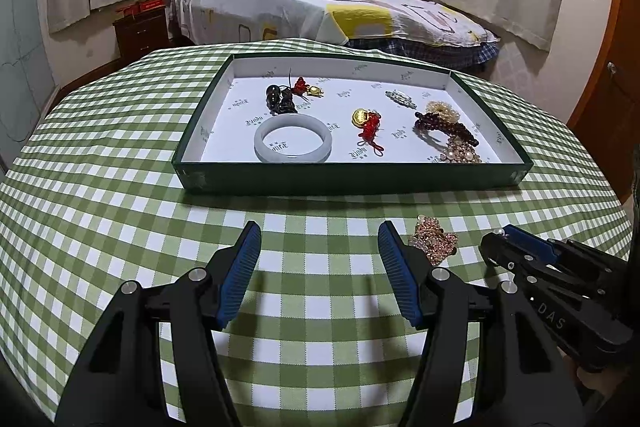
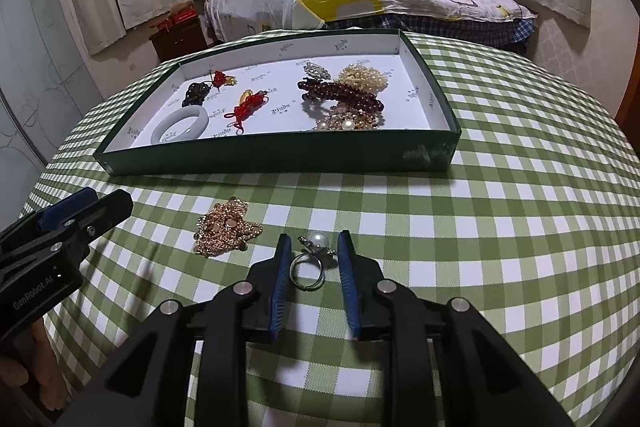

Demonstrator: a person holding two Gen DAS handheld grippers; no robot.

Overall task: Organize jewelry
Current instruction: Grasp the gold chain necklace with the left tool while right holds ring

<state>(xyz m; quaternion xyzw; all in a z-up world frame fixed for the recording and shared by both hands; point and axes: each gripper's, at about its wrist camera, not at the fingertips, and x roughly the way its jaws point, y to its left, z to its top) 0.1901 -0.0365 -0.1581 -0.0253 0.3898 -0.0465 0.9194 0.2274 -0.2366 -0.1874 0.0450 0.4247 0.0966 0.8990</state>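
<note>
Most of the sorting looks done: your green tray (image 1: 352,179) already holds the jade bangle (image 1: 293,139), 2 red-knotted gold charms, a dark bead cluster, a garnet-coloured bead bracelet (image 2: 340,93), a pearl cluster and a few sparkly pieces. 2 items are left on the checked tablecloth (image 2: 480,227), just in front of the tray. Your right gripper (image 2: 311,267) has its jaws part-open, straddling the pearl ring (image 2: 310,263) without pinching it (the band lies flat between the blue pads). The gold sequin chain (image 2: 226,229) sits just beside it, untouched. Your left gripper (image 1: 318,267) hovers wide open and holds nothing, so that chain is probably yours next.
</note>
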